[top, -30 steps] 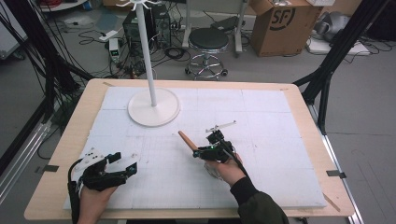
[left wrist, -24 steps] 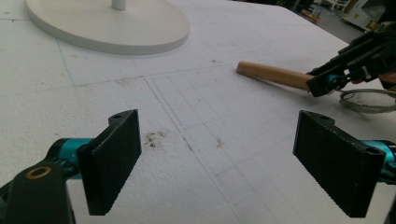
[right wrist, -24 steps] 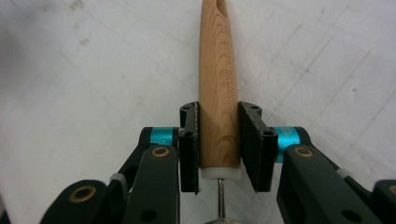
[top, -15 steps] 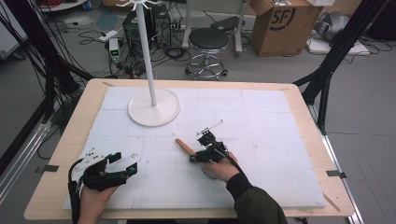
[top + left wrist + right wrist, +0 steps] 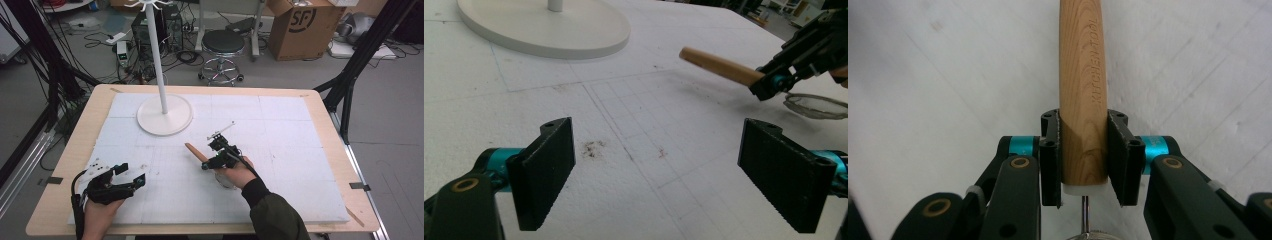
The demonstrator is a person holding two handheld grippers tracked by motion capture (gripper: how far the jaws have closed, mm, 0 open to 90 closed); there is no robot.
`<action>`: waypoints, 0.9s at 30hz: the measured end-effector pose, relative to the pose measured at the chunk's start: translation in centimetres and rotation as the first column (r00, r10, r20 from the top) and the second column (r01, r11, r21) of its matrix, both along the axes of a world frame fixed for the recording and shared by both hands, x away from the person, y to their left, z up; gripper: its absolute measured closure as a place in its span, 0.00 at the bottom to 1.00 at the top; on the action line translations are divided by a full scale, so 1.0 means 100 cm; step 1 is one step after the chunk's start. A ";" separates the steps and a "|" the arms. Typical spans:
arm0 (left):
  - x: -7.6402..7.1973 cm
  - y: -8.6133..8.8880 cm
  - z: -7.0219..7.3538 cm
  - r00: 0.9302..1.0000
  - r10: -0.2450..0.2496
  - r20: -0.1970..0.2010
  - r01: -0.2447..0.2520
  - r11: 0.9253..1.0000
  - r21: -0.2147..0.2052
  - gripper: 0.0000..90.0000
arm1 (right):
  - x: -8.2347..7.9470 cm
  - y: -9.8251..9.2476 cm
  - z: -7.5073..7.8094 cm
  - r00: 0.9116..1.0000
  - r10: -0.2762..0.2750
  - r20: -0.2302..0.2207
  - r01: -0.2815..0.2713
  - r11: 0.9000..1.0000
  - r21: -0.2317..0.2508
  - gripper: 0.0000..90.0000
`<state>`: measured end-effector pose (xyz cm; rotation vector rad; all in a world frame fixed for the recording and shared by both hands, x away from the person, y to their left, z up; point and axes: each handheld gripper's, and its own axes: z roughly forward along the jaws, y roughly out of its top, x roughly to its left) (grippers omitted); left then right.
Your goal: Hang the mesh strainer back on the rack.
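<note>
Right hand-held gripper [image 5: 1083, 155] clamps your strainer handle [image 5: 1083, 75] near the stand [image 5: 164, 114], keeping mesh level | left hand-held gripper [image 5: 674, 170] gapes, idle.

Even, fairly bright light, seemingly from overhead, leaves only soft shadows on the white foam mat [image 5: 280, 150]. The high view is slightly soft; the wooden handle [image 5: 1083, 95] reads sharp, its background blurred.

You have grippers: 2 (left gripper [image 5: 131, 178], right gripper [image 5: 210, 160]) | wooden-handled strainer [image 5: 1083, 95]: 1 | white stand [image 5: 164, 112]: 1 | foam-covered table [image 5: 300, 150]: 1 | stool [image 5: 223, 47]: 1 | cardboard box [image 5: 300, 27]: 1
</note>
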<state>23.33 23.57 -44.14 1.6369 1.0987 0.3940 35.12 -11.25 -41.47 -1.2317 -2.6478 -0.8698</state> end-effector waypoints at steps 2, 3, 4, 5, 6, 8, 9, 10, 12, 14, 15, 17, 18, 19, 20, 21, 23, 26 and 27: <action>0.000 -0.001 0.000 1.000 -0.001 0.001 0.001 1.000 -0.001 0.17 | 0.001 -0.004 0.004 1.000 -0.014 0.016 0.013 0.999 0.039 0.78; 0.000 -0.001 0.000 1.000 -0.002 0.000 0.002 1.000 0.002 0.17 | 0.001 -0.006 0.006 1.000 -0.020 0.020 0.019 0.998 0.057 0.78; 0.000 -0.001 0.000 1.000 -0.003 0.000 0.003 1.000 0.004 0.17 | 0.001 -0.008 0.009 0.999 -0.033 0.026 0.031 0.996 0.078 0.78; 0.000 -0.002 0.000 1.000 -0.002 -0.001 0.002 1.000 0.004 0.17 | 0.002 -0.011 0.014 0.998 -0.045 0.038 0.039 0.990 0.137 0.78; 0.000 -0.002 0.000 1.000 -0.003 -0.002 0.003 1.000 0.001 0.17 | 0.002 -0.011 0.014 0.998 -0.045 0.038 0.039 0.990 0.137 0.78; 0.001 -0.002 -0.001 1.000 -0.001 -0.004 0.001 1.000 0.003 0.17 | 0.002 -0.014 0.019 0.997 -0.060 0.057 0.047 0.977 0.206 0.78; 0.001 -0.002 -0.001 1.000 -0.003 -0.005 0.003 1.000 0.002 0.17 | 0.002 -0.015 0.022 0.995 -0.076 0.071 0.057 0.969 0.240 0.78; 0.001 -0.002 -0.001 1.000 -0.001 -0.005 0.001 1.000 0.002 0.17 | 0.002 -0.016 0.024 0.993 -0.081 0.091 0.053 0.961 0.272 0.78; 0.001 -0.002 -0.001 1.000 -0.001 -0.006 0.001 1.000 0.000 0.17 | 0.002 -0.019 0.031 0.985 -0.108 0.132 0.058 0.941 0.334 0.78; 0.000 -0.001 -0.001 1.000 -0.001 -0.005 0.001 1.000 -0.001 0.17 | 0.001 -0.019 0.033 0.981 -0.121 0.149 0.062 0.933 0.355 0.78; 0.000 -0.001 -0.001 1.000 -0.002 -0.004 0.002 1.000 0.000 0.17 | 0.001 -0.020 0.035 0.977 -0.138 0.165 0.069 0.926 0.372 0.78; 0.000 -0.001 -0.001 1.000 -0.003 -0.003 0.003 1.000 0.000 0.17 | 0.001 -0.023 0.040 0.966 -0.165 0.197 0.069 0.905 0.419 0.78; 0.000 -0.001 0.000 1.000 -0.006 -0.005 0.006 1.000 -0.002 0.17 | 0.000 -0.024 0.046 0.955 -0.193 0.224 0.072 0.888 0.455 0.78; 0.000 -0.001 0.000 1.000 -0.006 -0.005 0.006 1.000 -0.002 0.17 | 0.000 -0.024 0.049 0.951 -0.206 0.229 0.076 0.877 0.475 0.78; 0.000 -0.002 0.000 1.000 -0.004 0.000 0.004 1.000 -0.004 0.17 | 0.000 -0.025 0.054 0.944 -0.219 0.247 0.071 0.865 0.497 0.78; 0.000 -0.002 0.000 1.000 -0.004 -0.001 0.004 1.000 -0.004 0.17 | 0.000 -0.024 0.058 0.937 -0.229 0.263 0.069 0.861 0.504 0.78; 0.000 -0.002 0.000 1.000 -0.005 -0.001 0.005 1.000 -0.004 0.17 | 0.000 -0.023 0.062 0.931 -0.236 0.278 0.062 0.854 0.516 0.78; 0.000 -0.002 0.000 1.000 -0.005 -0.001 0.005 1.000 -0.006 0.17 | 0.000 -0.020 0.075 0.910 -0.249 0.332 0.032 0.840 0.542 0.78; 0.000 -0.002 0.000 1.000 -0.007 -0.001 0.007 1.000 -0.006 0.17 | 0.000 -0.017 0.083 0.899 -0.257 0.354 0.013 0.824 0.566 0.78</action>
